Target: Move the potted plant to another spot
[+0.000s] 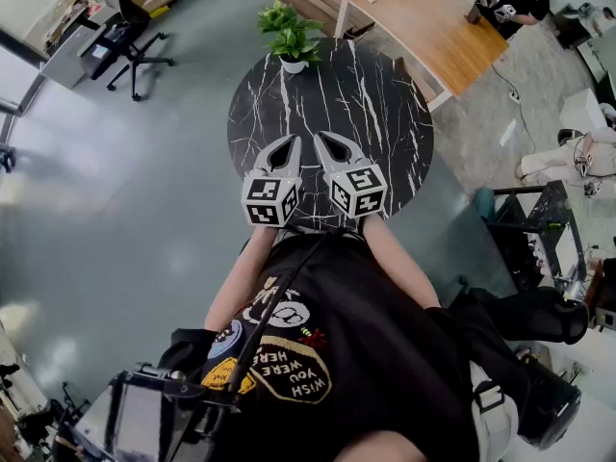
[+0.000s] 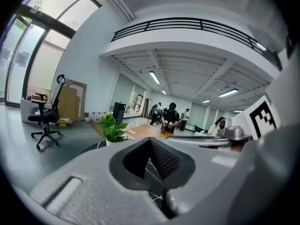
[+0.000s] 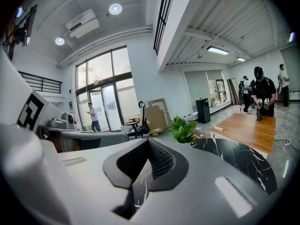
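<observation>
At 6 o'clock, nearest: person's dark shirt hides near rim of round marble surface. Over it, left gripper and right gripper side by side, jaws closed, empty. Far rim, 11 o'clock: potted plant upright; pot half hidden in gripper views.

Round black marble table sat mid-room on a smooth grey-blue floor. Beyond it to the right: light wooden table. Beyond it to the left: black office chair, cardboard boxes, then tall windows letting in daylight. High above the table: white walls, railed balcony, ceiling strip lights lit.
</observation>
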Tool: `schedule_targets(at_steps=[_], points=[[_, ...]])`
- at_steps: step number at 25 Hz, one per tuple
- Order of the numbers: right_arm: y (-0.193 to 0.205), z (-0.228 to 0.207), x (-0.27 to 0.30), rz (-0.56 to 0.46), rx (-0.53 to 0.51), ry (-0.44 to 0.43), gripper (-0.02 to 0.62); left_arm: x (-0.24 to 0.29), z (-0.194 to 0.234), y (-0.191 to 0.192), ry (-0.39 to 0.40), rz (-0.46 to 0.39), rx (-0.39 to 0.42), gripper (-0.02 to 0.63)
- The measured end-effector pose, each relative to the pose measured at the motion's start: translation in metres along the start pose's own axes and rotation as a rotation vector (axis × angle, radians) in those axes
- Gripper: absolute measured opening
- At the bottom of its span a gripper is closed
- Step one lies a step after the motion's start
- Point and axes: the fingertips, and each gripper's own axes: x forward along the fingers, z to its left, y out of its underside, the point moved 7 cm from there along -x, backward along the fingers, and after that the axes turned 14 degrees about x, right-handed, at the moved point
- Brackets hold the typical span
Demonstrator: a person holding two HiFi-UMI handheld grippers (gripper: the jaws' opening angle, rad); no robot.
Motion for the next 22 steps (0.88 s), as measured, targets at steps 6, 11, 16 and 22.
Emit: schedule_targets(at_steps=[6,11,16,22], points=[[-0.001,-0.004,0.0,0.0,0.003,0.005,0.002,0.003,0.001,-0.001,-0.002,0.0,0.001,0.003],[-0.001,-0.006,-0.002,-0.002,0.004,0.009,0.002,0.004,-0.001,0.0,0.0,0.0,-0.002,0.003],[0.0,-0.009,-0.001,-0.001,0.01,0.016,0.002,0.005,0.001,0.001,-0.002,0.002,-0.008,0.003],[0.01,-0.013,0.009,0.015,0.028,0.044,0.002,0.004,0.014,0.006,-0.01,0.014,-0.023,0.003]])
